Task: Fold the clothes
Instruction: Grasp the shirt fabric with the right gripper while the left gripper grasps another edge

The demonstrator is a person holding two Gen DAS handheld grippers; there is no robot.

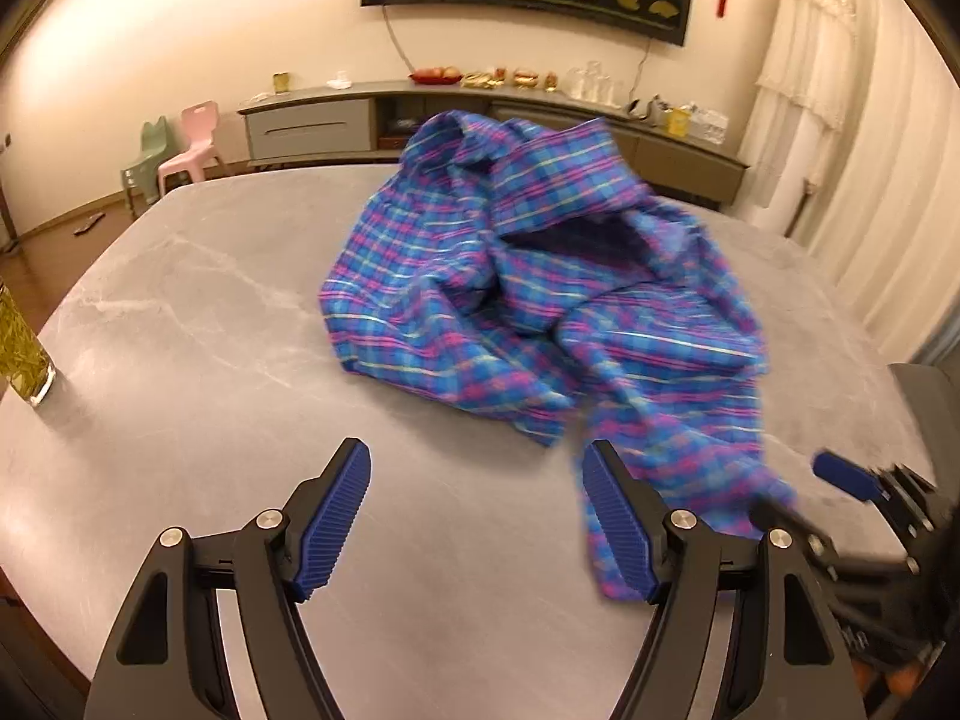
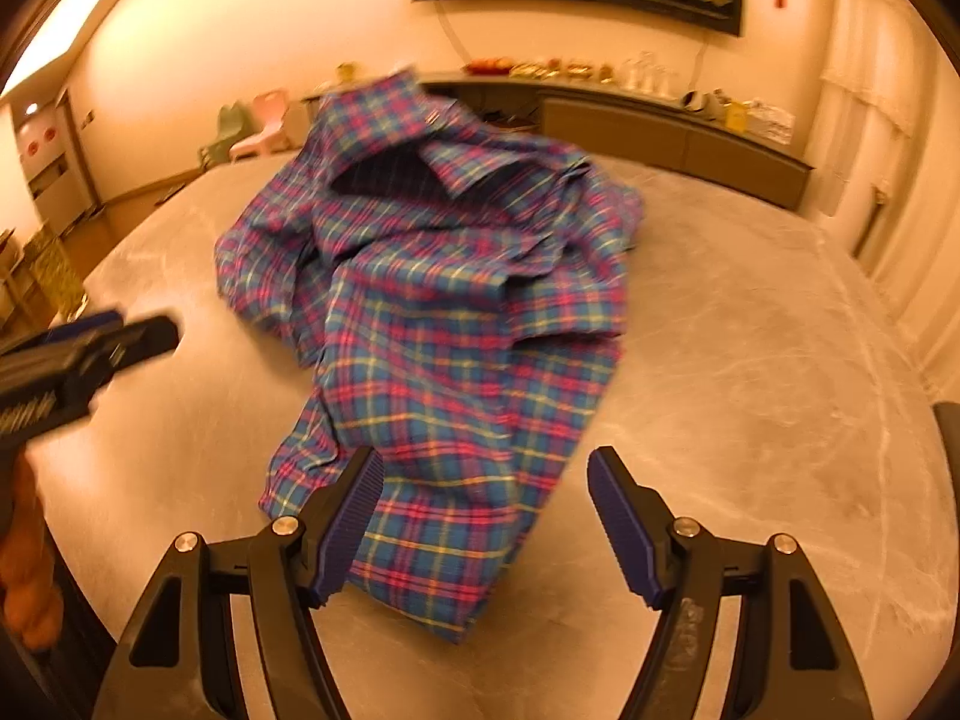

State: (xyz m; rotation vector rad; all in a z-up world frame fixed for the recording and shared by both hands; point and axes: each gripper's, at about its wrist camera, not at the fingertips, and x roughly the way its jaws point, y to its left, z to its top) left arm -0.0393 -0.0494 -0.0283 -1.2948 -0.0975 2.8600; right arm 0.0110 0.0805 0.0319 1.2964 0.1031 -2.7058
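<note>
Plaid shirt (image 1: pixel 528 300) heaped crumpled mid-desk (image 1: pixel 210 312), left gripper (image 1: pixel 477 516) and right gripper (image 2: pixel 486 519) both spread wide and gripping nothing, so probably best to grab the near hem corners and drag flat before any folding.

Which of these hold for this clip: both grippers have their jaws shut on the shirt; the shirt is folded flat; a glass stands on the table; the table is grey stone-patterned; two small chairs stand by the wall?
1. Both grippers grip the plaid shirt. False: the left gripper and right gripper show jaws spread, clamping nothing.
2. The shirt is folded flat. False: it lies crumpled in a heap.
3. A glass stands on the table. True.
4. The table is grey and stone-patterned. True.
5. Two small chairs stand by the far wall. True.
</note>
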